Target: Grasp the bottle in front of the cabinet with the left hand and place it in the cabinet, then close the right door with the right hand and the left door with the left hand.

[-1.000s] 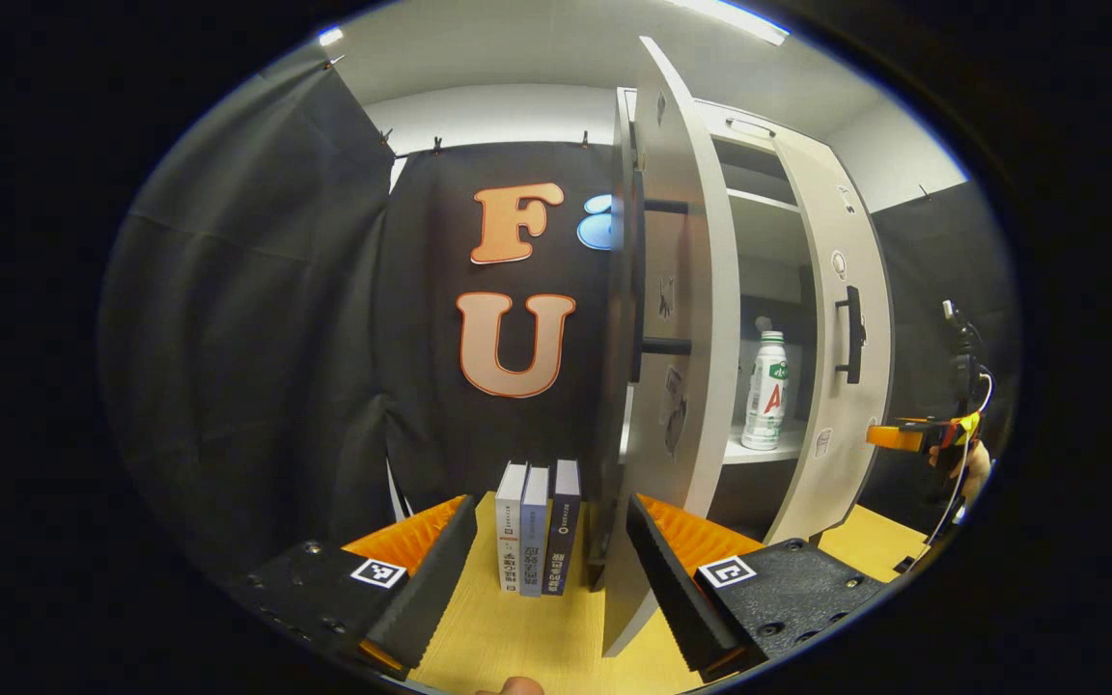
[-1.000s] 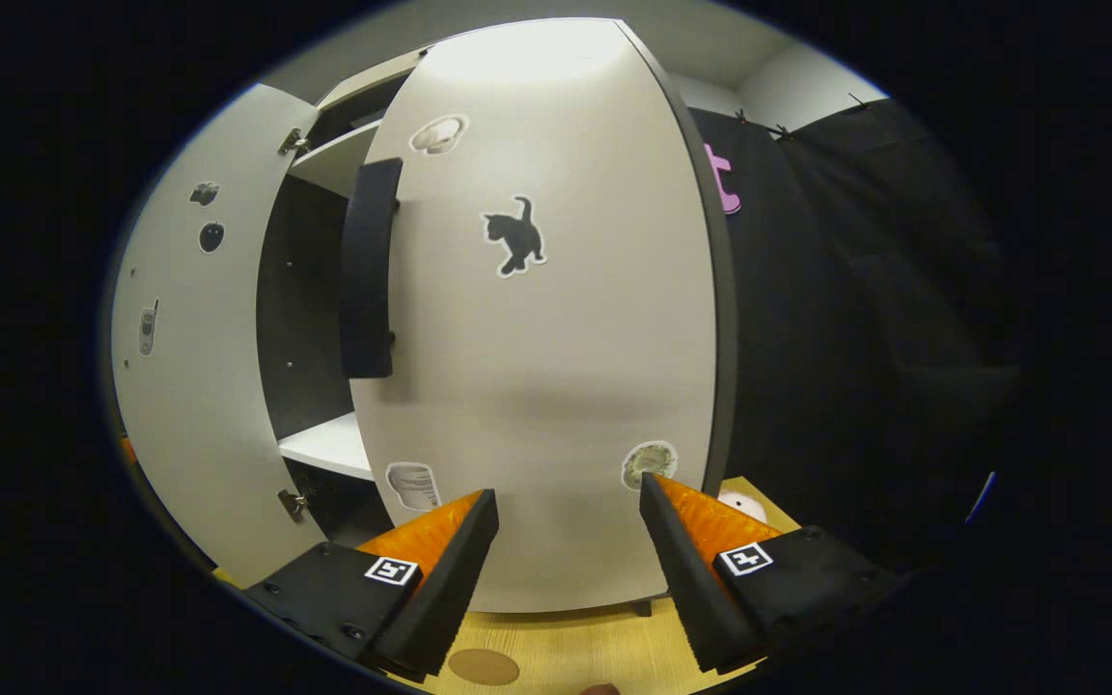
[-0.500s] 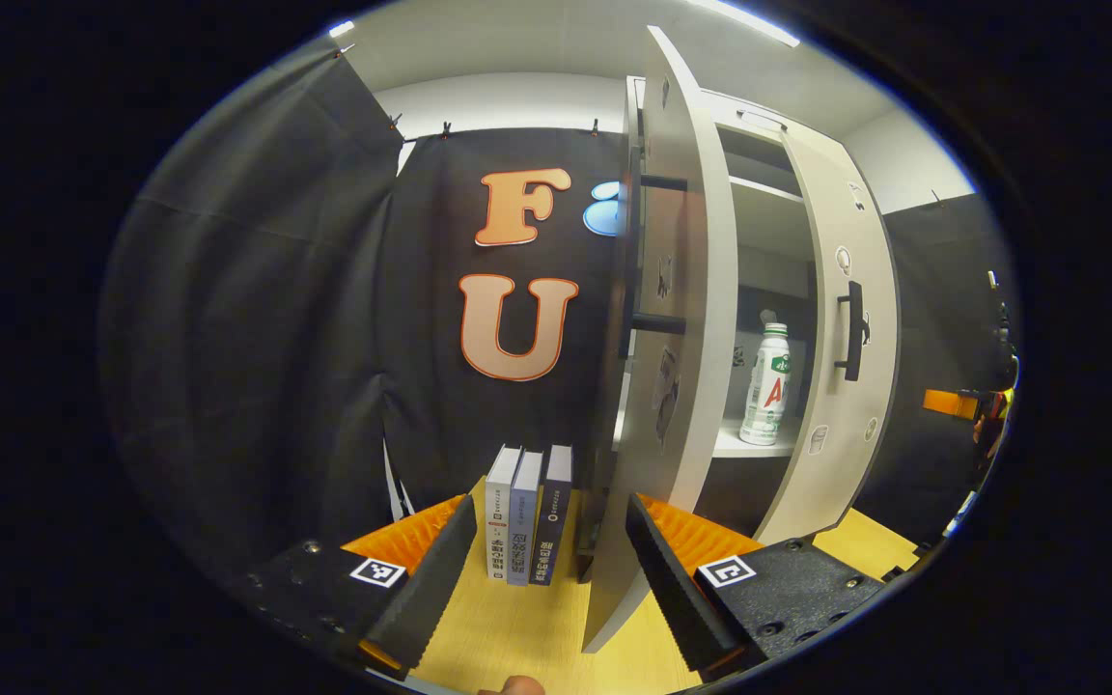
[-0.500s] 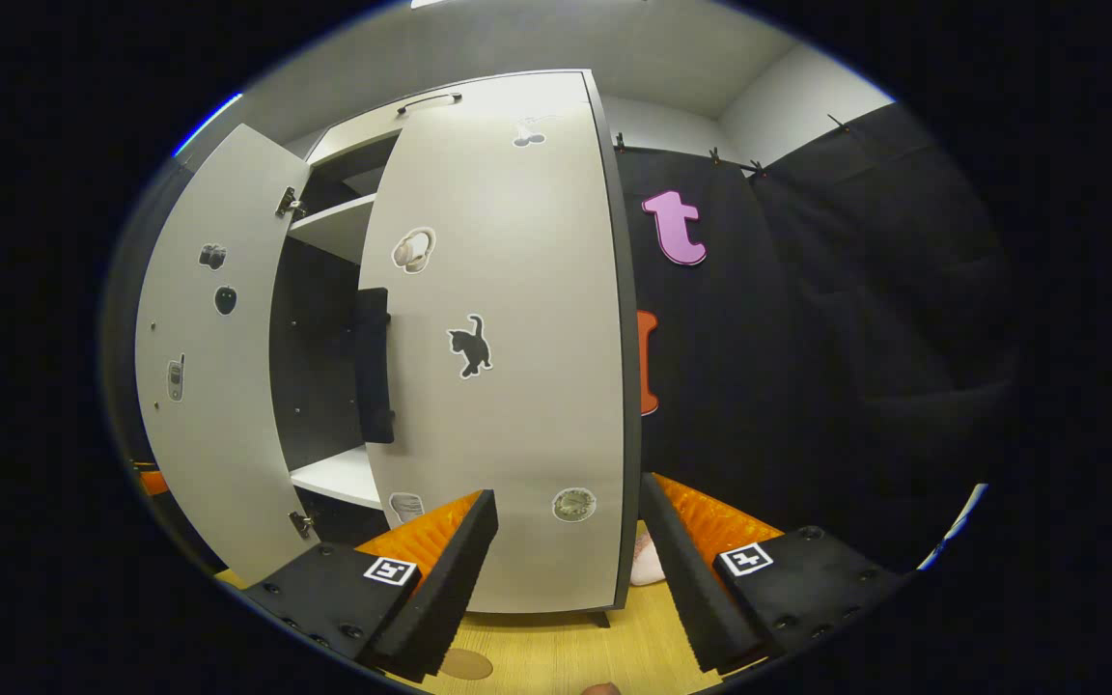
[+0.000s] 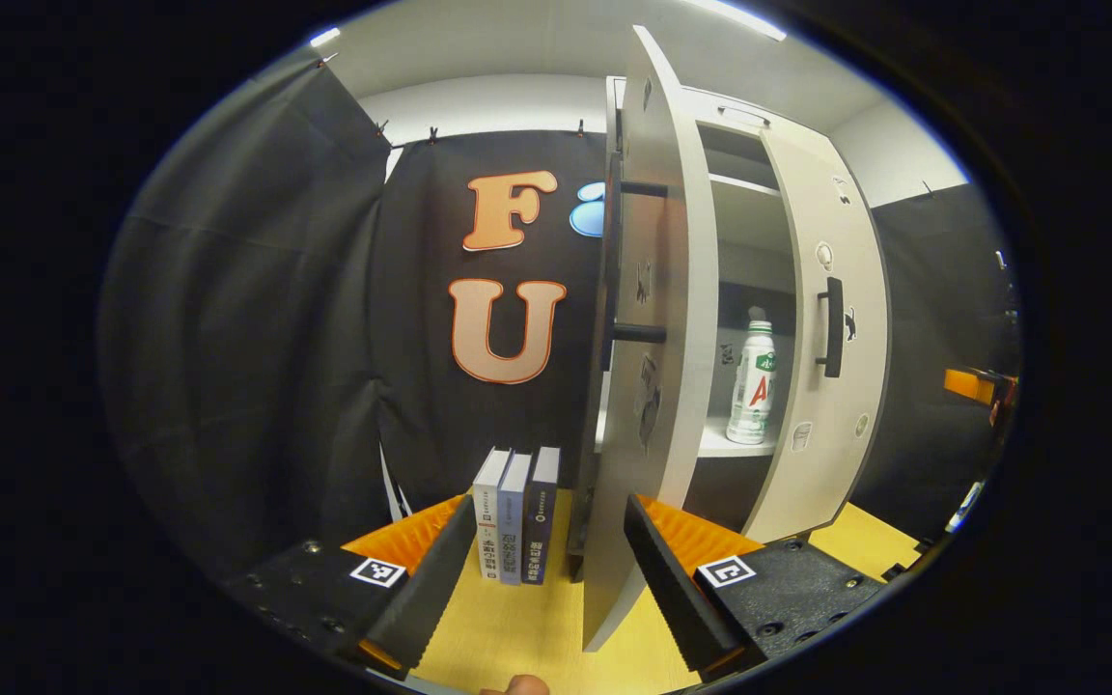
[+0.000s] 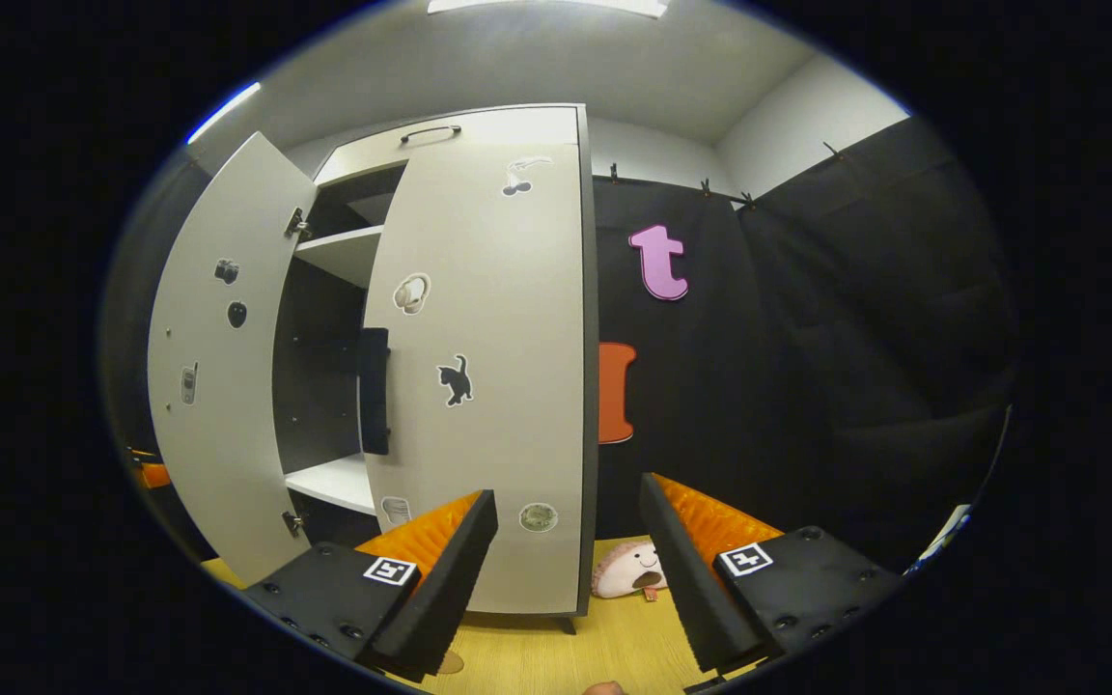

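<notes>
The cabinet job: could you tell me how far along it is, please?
Done: the bottle stands on the cabinet shelf. In hand: nothing; both grippers, left and right, are open. The right door looks nearly shut. Left: closing the left door, which stands wide open.

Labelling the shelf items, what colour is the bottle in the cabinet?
White bottle with a green and red label, seen best in the left gripper view.

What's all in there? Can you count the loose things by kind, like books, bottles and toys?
Books: 3, standing beside the cabinet
Bottle: 1, upright on the cabinet shelf
Plush toy: 1, on the table by the right door
Total: 5
</notes>
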A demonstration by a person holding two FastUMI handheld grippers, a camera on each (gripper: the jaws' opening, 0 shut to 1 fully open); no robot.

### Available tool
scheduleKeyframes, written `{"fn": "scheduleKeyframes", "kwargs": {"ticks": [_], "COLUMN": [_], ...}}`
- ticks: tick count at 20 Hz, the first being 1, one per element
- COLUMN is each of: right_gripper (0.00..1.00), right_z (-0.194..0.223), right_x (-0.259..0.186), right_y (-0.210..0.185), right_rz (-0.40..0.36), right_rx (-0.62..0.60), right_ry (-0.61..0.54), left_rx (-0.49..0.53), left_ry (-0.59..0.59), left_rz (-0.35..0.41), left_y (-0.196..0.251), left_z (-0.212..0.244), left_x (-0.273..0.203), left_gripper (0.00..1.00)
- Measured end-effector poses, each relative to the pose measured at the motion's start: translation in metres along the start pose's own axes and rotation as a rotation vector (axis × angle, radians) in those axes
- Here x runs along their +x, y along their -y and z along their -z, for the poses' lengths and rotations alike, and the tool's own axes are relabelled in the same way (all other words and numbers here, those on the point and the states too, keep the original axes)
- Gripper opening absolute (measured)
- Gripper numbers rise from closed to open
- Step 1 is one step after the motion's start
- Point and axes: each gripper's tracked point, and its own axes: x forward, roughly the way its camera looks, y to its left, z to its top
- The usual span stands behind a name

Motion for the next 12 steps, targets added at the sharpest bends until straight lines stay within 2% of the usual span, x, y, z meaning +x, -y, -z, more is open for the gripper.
{"fn": "scheduleKeyframes", "kwargs": {"ticks": [5,10,12], "right_gripper": [0.98,0.98,0.98], "right_z": [-0.002,-0.002,-0.003], "right_x": [-0.018,-0.034,-0.04], "right_y": [0.008,0.027,0.038], "right_rz": [-0.007,0.015,0.028], "right_rx": [-0.004,-0.012,-0.015], "right_ry": [0.003,0.006,0.01], "left_rx": [0.016,0.016,-0.001], "left_ry": [0.001,-0.001,-0.009], "left_rz": [0.07,0.149,0.172], "left_y": [0.038,0.086,0.105], "left_z": [0.002,0.006,0.009], "left_x": [0.004,0.016,0.024], "left_gripper": [0.95,0.95,0.92]}}
